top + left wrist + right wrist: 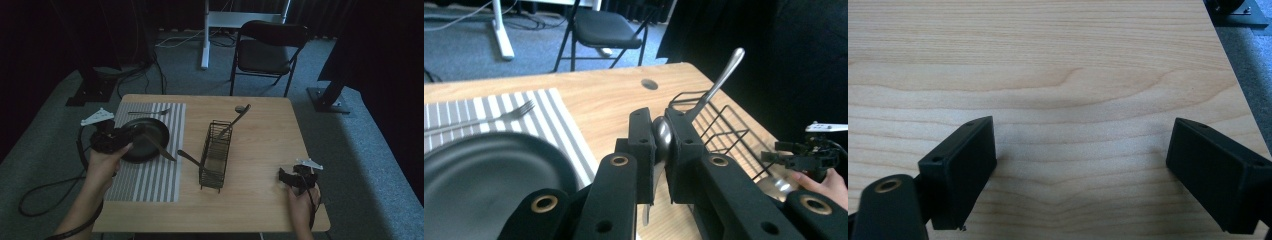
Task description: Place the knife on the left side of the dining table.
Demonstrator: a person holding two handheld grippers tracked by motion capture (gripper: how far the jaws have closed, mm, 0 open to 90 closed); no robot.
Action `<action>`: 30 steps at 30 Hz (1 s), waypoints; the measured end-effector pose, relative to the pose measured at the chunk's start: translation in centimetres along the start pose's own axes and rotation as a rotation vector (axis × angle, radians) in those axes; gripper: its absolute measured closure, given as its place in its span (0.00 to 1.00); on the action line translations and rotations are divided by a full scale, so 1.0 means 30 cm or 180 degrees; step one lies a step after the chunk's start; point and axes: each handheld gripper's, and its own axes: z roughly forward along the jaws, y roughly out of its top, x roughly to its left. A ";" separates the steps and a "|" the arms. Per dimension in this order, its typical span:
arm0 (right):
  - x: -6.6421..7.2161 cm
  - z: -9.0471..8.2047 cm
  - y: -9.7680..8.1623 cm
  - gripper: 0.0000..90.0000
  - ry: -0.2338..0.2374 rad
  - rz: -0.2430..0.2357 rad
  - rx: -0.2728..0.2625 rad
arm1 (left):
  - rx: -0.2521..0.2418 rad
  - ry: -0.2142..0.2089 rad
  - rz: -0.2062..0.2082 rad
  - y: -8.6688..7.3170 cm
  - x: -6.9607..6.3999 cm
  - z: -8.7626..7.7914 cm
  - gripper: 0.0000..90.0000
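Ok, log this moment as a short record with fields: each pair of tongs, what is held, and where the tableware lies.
left tongs: shut on a knife, over the plate's right edge
right tongs: open, nothing between them, low over bare table
plate: dark, on the striped placemat
fork: on the placemat, beyond the plate
wire basket: middle of the table, one utensil handle sticking out the far end
spoon: leaning at the basket's left side

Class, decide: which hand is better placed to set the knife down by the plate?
Left. Its tongs already clamp the knife over the plate; the right tongs rest open, far across the table.
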 end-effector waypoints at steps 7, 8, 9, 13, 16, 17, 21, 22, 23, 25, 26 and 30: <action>0.001 0.000 0.000 0.13 0.0002 0.0009 0.0001 | 0.0094 0.0026 -0.0127 -0.075 0.040 0.027 0.93; 0.001 0.000 0.000 0.13 0.0002 0.0008 0.0001 | 0.0107 0.0044 -0.0141 -0.085 0.046 0.030 0.93; 0.001 0.000 0.000 0.13 0.0002 0.0008 0.0001 | 0.0107 0.0044 -0.0141 -0.085 0.046 0.030 0.93; 0.001 0.000 0.000 0.13 0.0002 0.0008 0.0001 | 0.0126 0.0033 -0.0255 -0.122 0.074 0.039 0.93; 0.001 0.000 0.000 0.13 0.0002 0.0008 0.0002 | 0.0137 0.0012 -0.0347 -0.142 0.091 0.043 0.93; 0.001 0.000 0.000 0.13 0.0002 0.0008 0.0002 | 0.0137 0.0012 -0.0347 -0.142 0.091 0.043 0.93; 0.001 0.000 0.000 0.13 0.0002 0.0008 0.0001 | 0.0125 -0.0038 -0.0435 -0.159 0.115 0.036 0.93; 0.001 0.000 0.000 0.13 0.0002 0.0008 0.0002 | 0.0144 -0.0056 -0.0425 -0.160 0.119 0.032 0.93; 0.001 0.000 0.000 0.13 0.0002 0.0008 0.0002 | 0.0144 -0.0056 -0.0425 -0.160 0.119 0.032 0.93; 0.001 0.000 0.000 0.13 0.0001 0.0008 0.0001 | 0.0211 -0.0054 -0.0404 -0.166 0.128 0.017 0.92; 0.001 0.000 0.000 0.13 0.0002 0.0007 0.0002 | 0.0231 -0.0041 -0.0389 -0.169 0.131 0.012 0.91; 0.001 0.000 0.000 0.13 0.0001 0.0008 0.0001 | 0.0285 0.0054 -0.0397 -0.186 0.150 -0.009 0.89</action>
